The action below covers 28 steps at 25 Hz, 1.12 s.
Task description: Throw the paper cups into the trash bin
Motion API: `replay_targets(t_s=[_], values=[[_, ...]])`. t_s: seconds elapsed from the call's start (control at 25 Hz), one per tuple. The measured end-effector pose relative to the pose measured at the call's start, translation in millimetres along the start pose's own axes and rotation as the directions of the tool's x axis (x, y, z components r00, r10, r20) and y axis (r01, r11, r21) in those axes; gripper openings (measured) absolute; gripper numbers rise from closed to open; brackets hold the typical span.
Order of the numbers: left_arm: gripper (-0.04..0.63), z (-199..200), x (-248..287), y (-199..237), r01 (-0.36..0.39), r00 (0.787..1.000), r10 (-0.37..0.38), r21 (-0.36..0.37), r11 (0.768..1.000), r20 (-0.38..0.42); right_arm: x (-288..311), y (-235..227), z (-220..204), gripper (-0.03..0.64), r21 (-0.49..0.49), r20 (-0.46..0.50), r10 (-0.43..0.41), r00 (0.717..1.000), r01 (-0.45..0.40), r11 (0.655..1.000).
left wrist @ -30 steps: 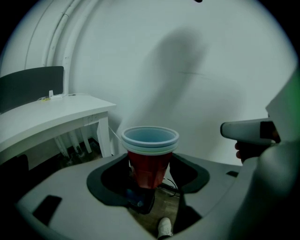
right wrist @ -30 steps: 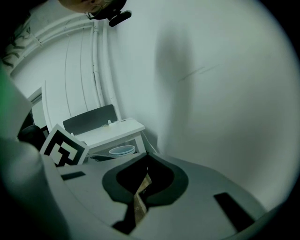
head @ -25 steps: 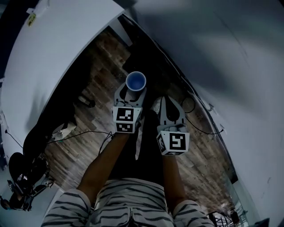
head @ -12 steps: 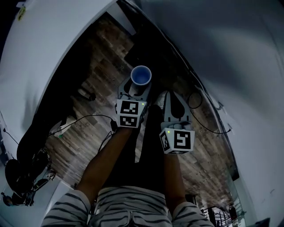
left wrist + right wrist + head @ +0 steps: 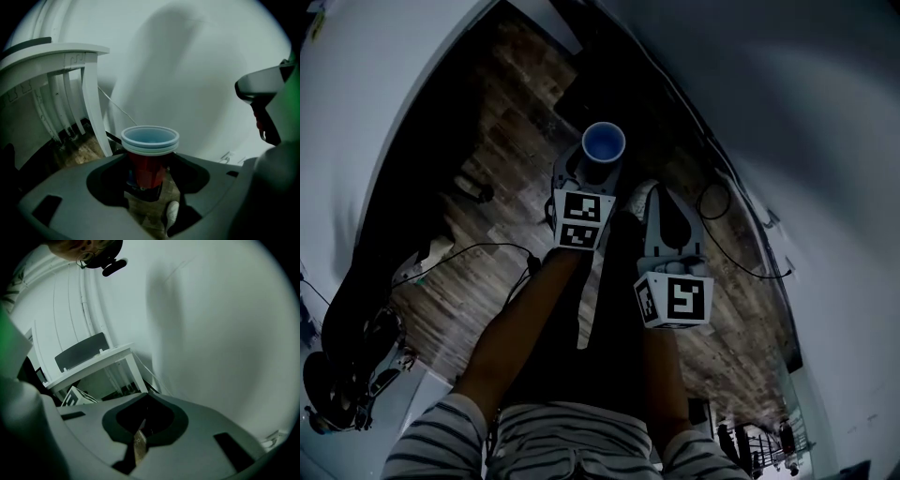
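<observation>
Flanking the cups (image 5: 150,141): white table (image 5: 55,52), wall (image 5: 201,70).

Left tool (image 5: 596,174), stacked cups (image 5: 603,143) — lowered, right tool (image 5: 662,201) too

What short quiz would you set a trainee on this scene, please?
1. True or false: the right tongs hold a cup.
2. How do the stacked paper cups stand in the left tongs? A upright, B upside down, C on their side.
3. Fill in: the cups' outer wall is ___ in colour.
Key: 1 false, they are shut and empty; 2 A; 3 red.
</observation>
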<state>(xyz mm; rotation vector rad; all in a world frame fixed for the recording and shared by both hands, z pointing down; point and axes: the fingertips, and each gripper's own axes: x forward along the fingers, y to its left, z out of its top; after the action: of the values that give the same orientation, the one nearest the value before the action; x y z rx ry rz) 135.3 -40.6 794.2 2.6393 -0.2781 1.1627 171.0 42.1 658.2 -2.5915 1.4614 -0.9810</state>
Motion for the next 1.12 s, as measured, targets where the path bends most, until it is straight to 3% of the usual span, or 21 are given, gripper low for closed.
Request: replay_targets(t_s=[0.2, 0.52, 0.76, 1.12], values=[[0.288, -20.6, 24.9, -3.0, 0.005, 0.999, -0.002, 0.061, 0.998, -0.050, 5.2, -9.8, -7.4, 0.018, 0.012, 0.000, -0.009, 1.000, 0.009, 1.000], [0.288, -59.4, 62.4, -7.2, 0.064, 0.988, -0.054, 0.065, 0.996, -0.145, 9.4, -16.5, -17.9, 0.018, 0.058, -0.008, 0.000, 1.000, 0.000, 0.998], [0.288, -85.2, 88.6, 5.1, 0.062, 0.979, -0.073, -0.064, 0.996, -0.190, 11.0, -17.9, -29.9, 0.018, 0.070, -0.014, 0.009, 1.000, -0.008, 0.998], [0.288, -111.3, 119.1, 15.6, 0.060, 0.975, -0.091, -0.153, 0.986, -0.204, 12.3, -29.7, -51.5, 0.018, 0.083, -0.049, -0.012, 0.999, 0.016, 0.996]])
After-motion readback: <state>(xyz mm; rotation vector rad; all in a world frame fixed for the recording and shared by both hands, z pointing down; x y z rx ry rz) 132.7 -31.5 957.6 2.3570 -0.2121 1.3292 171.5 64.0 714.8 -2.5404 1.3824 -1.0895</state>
